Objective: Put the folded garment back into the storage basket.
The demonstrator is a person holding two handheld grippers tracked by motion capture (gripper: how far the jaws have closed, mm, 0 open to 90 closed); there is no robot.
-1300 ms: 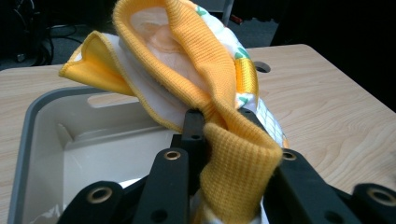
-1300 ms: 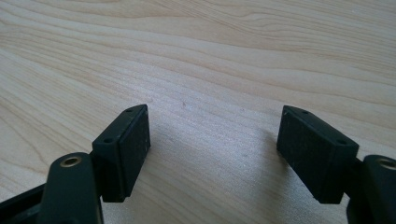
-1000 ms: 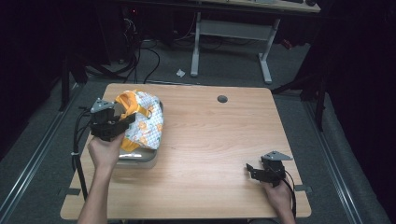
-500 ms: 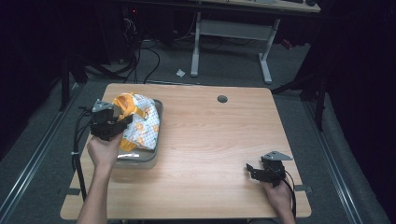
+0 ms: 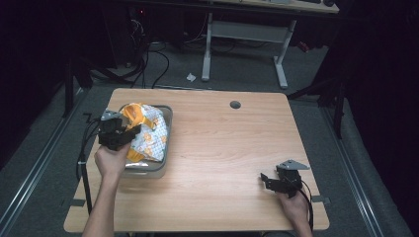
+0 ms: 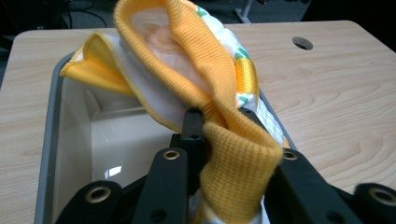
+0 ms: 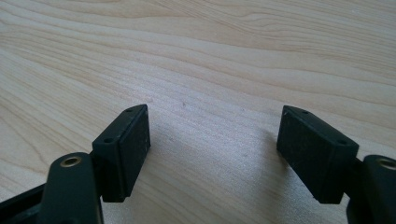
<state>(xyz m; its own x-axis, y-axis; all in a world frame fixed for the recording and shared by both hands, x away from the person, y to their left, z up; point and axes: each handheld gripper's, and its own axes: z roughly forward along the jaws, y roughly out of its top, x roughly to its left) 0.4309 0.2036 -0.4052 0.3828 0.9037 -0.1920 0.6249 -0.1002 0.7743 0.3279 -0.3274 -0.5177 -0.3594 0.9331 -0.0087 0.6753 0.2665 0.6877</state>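
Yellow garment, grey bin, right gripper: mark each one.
yellow garment (image 6: 205, 60), left gripper view, on its ribbed yellow band.
grey bin (image 6: 46, 140), left gripper view, on its left rim.
right gripper (image 7: 212, 140), right gripper view, midway between its fingertips.

Crumpled yellow-and-white garment (image 5: 144, 132) draped over grey tub's (image 5: 167, 129) right rim

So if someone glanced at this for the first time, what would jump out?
The bright yellow and white patterned garment, bunched over the grey tray at the table's left side, clamped in the left tool. Then the right tool, open, resting near the bare wooden table's right front corner.
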